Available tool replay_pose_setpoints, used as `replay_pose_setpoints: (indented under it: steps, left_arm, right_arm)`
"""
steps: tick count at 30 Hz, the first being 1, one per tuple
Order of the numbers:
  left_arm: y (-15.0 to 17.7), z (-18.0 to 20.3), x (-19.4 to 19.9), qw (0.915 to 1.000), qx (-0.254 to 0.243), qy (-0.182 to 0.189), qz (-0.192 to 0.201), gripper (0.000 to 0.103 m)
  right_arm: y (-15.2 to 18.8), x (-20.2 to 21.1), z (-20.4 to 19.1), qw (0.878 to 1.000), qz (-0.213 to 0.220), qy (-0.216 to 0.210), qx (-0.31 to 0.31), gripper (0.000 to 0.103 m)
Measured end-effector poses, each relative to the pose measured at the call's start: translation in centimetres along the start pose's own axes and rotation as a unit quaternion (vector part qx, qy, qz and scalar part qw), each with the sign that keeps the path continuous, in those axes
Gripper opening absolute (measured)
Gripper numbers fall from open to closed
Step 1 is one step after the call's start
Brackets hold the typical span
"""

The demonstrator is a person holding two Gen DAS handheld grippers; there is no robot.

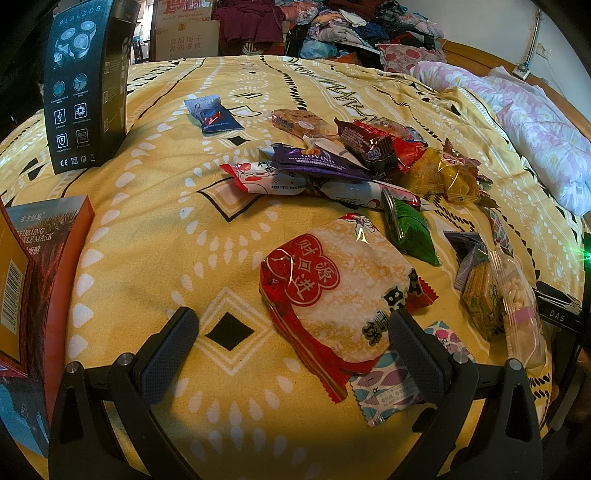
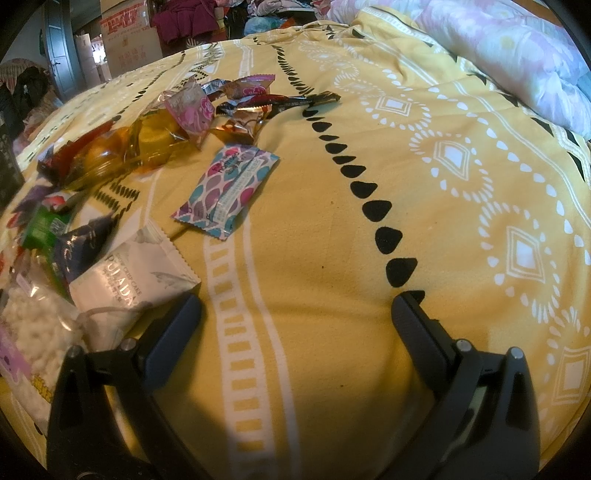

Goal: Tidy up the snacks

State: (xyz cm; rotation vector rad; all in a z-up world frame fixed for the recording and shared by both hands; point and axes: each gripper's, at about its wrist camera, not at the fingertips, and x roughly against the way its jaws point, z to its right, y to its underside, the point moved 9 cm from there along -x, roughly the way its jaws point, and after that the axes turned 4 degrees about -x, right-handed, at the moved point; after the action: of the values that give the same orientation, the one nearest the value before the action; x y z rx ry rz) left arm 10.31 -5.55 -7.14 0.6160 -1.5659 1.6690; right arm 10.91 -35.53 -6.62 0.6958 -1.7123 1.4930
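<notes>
A heap of wrapped snacks lies on a yellow patterned bedspread. In the left wrist view my left gripper is open, low over the bed. A red-and-white rice cracker pack lies partly between its fingers, against the right one, not gripped. Behind it sit a green pack, a purple pack and a blue pack apart at the back. In the right wrist view my right gripper is open over bare bedspread. A white cake pack lies by its left finger, a purple-and-teal patterned pack further ahead.
A tall black box stands at the back left and an orange face mask box at the near left. A pink quilt lies along the right side. Clothes and cardboard boxes are piled beyond the bed.
</notes>
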Motion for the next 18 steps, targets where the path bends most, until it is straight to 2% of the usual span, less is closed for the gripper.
replay_pose_setpoints:
  steps: [18]
  left_arm:
    - [0.03, -0.02, 0.03, 1.0, 0.0, 0.0, 0.0, 0.103]
  right_arm:
    - [0.0, -0.11, 0.12, 1.0, -0.001, 0.001, 0.001, 0.103]
